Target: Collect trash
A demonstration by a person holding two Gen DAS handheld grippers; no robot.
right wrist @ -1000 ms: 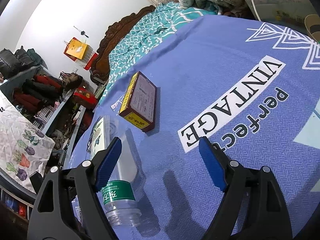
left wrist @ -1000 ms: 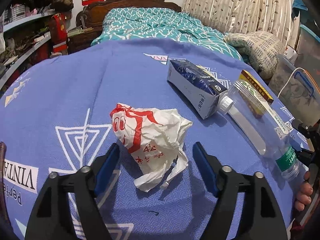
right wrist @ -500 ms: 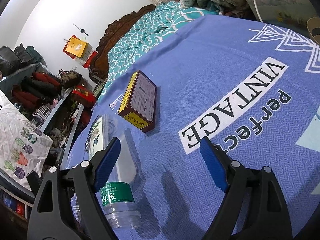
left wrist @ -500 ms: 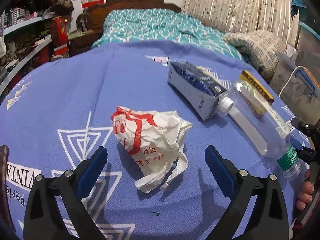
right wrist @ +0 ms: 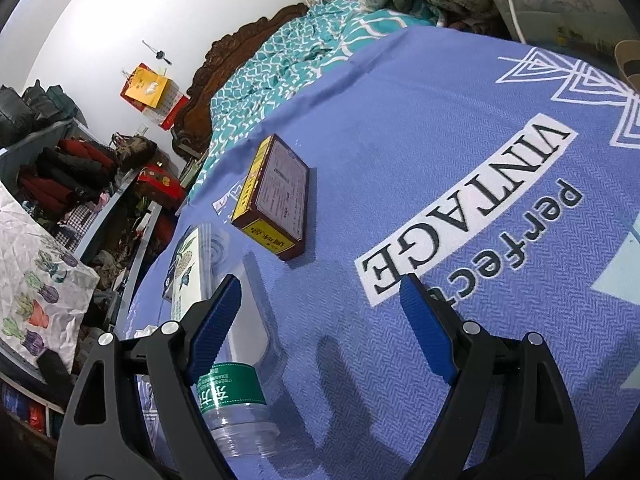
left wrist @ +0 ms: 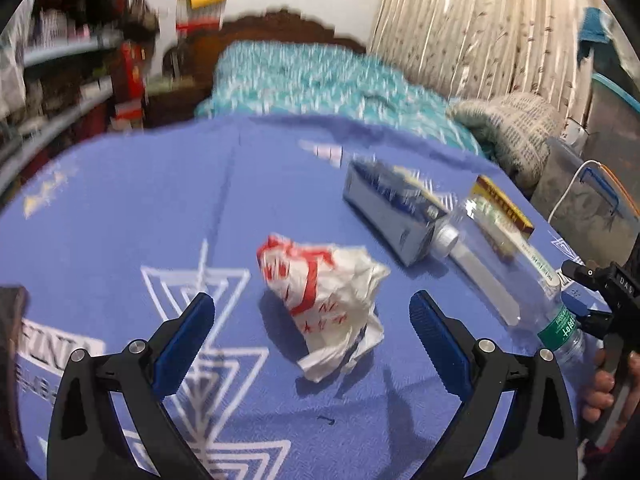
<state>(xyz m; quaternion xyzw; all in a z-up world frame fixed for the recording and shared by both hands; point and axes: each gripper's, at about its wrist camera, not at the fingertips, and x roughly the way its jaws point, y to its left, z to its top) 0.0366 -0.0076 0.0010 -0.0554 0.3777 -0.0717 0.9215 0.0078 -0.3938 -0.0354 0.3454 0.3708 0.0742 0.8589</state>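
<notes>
Hovering with fingers spread wide, the left tool is facing the crumpled wrapper lying on the blue desk. The right tool is gaping beside the plastic bottle, gripping nothing.

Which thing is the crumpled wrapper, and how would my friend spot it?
Find the blue cloth with white triangles. The wrapper lies near its middle, ahead of the open left gripper. Unlike the carton and bottle beside it, it is a scrunched white ball with red print.
</notes>
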